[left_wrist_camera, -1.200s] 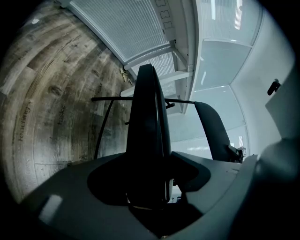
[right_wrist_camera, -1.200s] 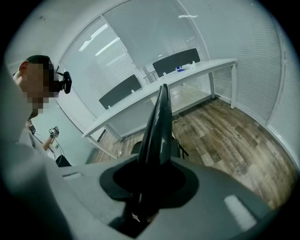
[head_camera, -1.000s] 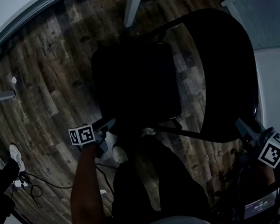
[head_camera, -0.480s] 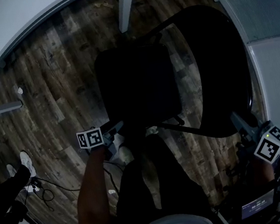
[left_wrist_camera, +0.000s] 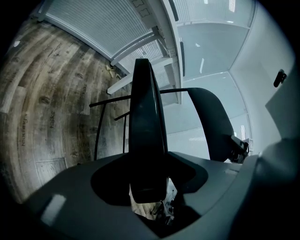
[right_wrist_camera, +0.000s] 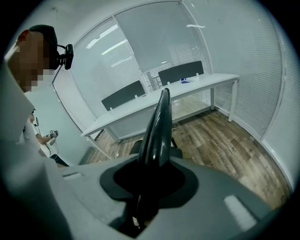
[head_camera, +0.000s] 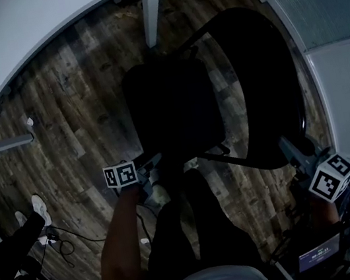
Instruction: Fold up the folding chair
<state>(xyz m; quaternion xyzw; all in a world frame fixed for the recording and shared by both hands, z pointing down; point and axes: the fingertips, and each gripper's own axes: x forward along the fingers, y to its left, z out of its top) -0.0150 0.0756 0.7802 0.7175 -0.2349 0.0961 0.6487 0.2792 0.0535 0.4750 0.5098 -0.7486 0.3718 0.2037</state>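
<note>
The chair (head_camera: 173, 109) stood on the floor (head_camera: 70, 114), backrest (head_camera: 265, 80) at 3 o'clock. My left gripper (head_camera: 152, 165), at its 7 o'clock, was closing on the seat (left_wrist_camera: 146, 131) edge between its jaws. My right gripper (head_camera: 288, 147) clamped the backrest rim at 5 o'clock.

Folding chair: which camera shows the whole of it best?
The head view: from above it takes in the whole folding chair, seat and backrest together. The left gripper view has the seat edge-on with the backrest beside it; the right gripper view mostly the backrest's thin edge.
</note>
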